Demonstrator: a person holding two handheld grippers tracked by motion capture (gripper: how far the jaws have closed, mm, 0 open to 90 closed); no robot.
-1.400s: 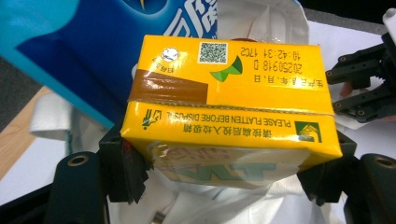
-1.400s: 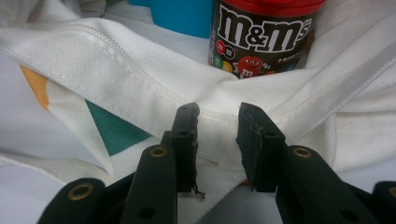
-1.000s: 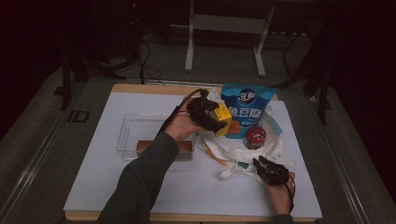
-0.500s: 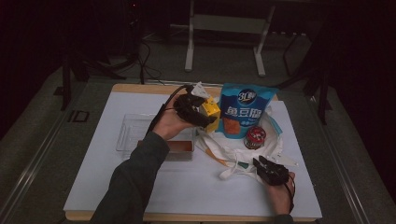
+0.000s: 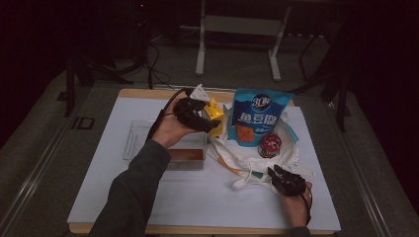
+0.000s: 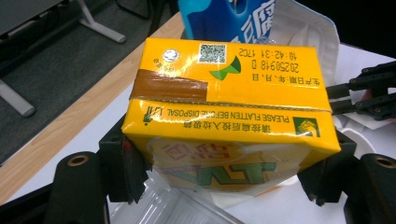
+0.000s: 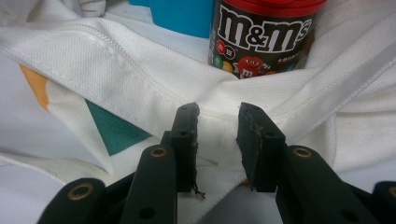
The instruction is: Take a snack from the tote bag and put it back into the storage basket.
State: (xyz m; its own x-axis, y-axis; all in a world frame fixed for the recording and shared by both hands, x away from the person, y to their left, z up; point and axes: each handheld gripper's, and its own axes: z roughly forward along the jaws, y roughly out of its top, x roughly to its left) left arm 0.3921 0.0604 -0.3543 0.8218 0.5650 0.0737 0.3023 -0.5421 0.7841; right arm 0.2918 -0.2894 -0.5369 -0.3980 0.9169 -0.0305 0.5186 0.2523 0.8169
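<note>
Left gripper view has your left hand-held gripper [image 6: 224,182] clamped across the sides of the yellow drink carton [image 6: 229,116], carried clear of the counter [image 5: 207,197] beside the white cloth bag [image 5: 247,158]. Your right hand-held gripper [image 7: 217,135] straddles the bag's hem, apparently to steady its mouth; whether its pads pinch the cloth, you cannot tell. The blue snack pouch [image 5: 257,116] and candy tub [image 5: 270,145] sit on the bag.
</note>
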